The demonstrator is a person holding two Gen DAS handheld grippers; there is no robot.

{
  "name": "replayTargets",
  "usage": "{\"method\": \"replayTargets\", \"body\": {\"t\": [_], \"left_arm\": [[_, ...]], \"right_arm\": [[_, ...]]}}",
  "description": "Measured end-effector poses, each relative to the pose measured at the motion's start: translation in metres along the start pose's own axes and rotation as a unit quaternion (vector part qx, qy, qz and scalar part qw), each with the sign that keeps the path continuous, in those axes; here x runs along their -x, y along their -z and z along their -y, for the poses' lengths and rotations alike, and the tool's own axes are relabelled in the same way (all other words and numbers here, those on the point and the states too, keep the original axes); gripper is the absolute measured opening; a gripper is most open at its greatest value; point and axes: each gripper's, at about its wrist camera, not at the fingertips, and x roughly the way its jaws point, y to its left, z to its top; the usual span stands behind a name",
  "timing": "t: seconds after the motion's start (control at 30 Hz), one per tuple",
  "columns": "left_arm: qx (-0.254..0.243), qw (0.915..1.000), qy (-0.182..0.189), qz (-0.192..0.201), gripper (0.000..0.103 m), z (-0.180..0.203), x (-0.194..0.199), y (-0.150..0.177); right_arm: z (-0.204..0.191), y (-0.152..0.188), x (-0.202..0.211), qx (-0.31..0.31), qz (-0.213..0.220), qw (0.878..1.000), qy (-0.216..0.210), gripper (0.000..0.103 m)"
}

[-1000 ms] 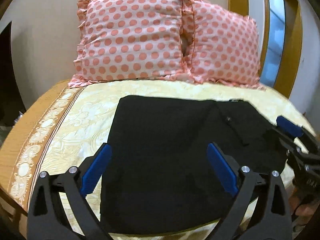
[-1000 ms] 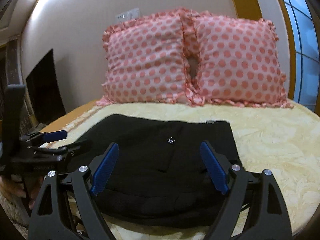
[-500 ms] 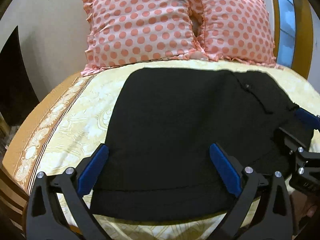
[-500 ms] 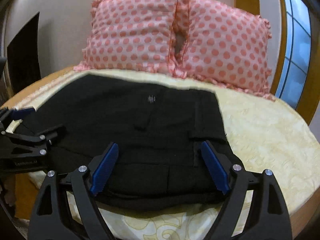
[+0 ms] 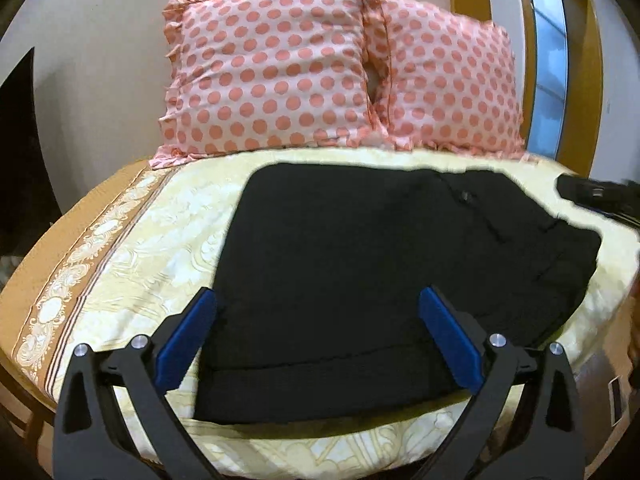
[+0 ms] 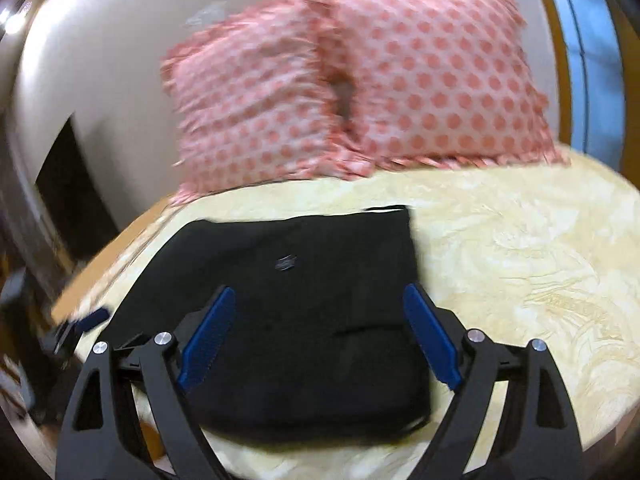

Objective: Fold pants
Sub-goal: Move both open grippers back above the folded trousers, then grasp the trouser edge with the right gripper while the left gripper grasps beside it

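Lay black pants flat on the bed, already gathered into a compact, roughly rectangular bundle near the front edge, well short of the two pink polka-dot pillows propped against the wall. Looked folded at least once, judging by the doubled thickness and the layered hem along the near side; a small button or rivet showed on the upper face in the right wrist view. Seemed, then, mostly done: legs brought together and shortened, edges fairly square on the left, less tidy at the right corner, where the cloth bulged outward in the left wrist view. Left, as a judgement, perhaps one more fold to halve the bundle, or merely smoothing of that loose corner. Stood the left hand-held gripper wide open above the near hem, blue pads apart and gripping nothing. Stood the right hand-held gripper likewise wide open, framing the bundle's near right part, nothing pinched between its pads. Could not tell whether either set of pads brushed the cloth. Blurred heavily in the right wrist view, so finer creases went unread.
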Motion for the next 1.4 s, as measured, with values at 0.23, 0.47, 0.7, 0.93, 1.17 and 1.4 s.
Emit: {"method": "replayTargets", "body": {"t": [0.23, 0.47, 0.7, 0.93, 1.17, 1.4], "left_arm": [[0.049, 0.9987, -0.010, -0.011, 0.101, -0.032, -0.003, -0.012], [0.065, 0.9974, -0.006, -0.032, 0.101, -0.045, -0.012, -0.010], [0.067, 0.9971, 0.000, -0.037, 0.101, -0.046, -0.015, -0.011], [0.064, 0.9969, 0.008, -0.045, 0.101, -0.049, -0.022, -0.020], [0.073, 0.9930, 0.051, -0.078, 0.101, -0.064, -0.045, -0.046], [0.050, 0.9855, 0.094, -0.132, 0.101, -0.064, -0.087, -0.069]], "right_arm": [[0.037, -0.026, -0.058, -0.061, -0.107, 0.992, 0.008, 0.087], [0.053, -0.022, -0.087, -0.088, -0.160, 0.983, -0.019, 0.070], [0.021, -0.021, -0.079, 0.025, -0.130, 0.991, 0.006, 0.050], [0.024, -0.023, -0.085, 0.027, -0.129, 0.991, -0.004, 0.049], [-0.014, -0.017, -0.071, 0.139, -0.088, 0.986, 0.005, 0.044], [0.022, -0.021, -0.089, 0.037, -0.125, 0.991, -0.018, 0.047]]}}
